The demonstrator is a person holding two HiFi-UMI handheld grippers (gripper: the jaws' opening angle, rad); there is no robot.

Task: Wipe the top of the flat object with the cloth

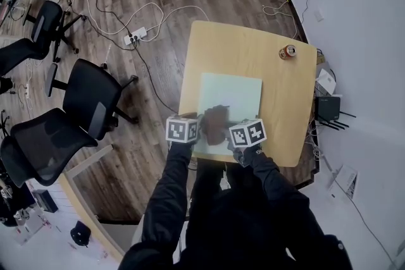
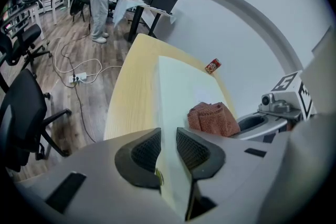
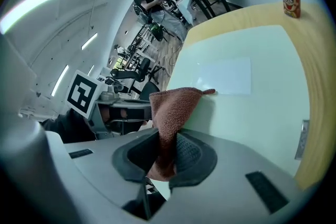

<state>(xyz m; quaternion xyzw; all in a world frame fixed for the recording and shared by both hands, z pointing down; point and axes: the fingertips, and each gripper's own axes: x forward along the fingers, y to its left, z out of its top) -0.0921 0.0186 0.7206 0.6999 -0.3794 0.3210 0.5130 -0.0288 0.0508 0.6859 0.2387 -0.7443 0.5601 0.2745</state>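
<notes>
A pale green flat board [image 1: 237, 95] lies on the wooden table [image 1: 253, 47]. My left gripper [image 1: 191, 128] is at the board's near left edge. In the left gripper view its jaws [image 2: 168, 140] are shut on that edge of the board [image 2: 181, 81]. A reddish-brown cloth [image 1: 215, 123] rests on the near part of the board, between the two grippers. My right gripper [image 3: 168, 147] is shut on the cloth [image 3: 170, 107], which stands up from the jaws and touches the board [image 3: 252, 97]. The cloth [image 2: 212, 118] also shows in the left gripper view.
A red drink can [image 1: 288, 52] stands at the table's far right corner. Black office chairs [image 1: 88, 98] stand left of the table, with cables and a power strip [image 1: 135, 36] on the floor. A black router [image 1: 329, 107] sits by the wall at right.
</notes>
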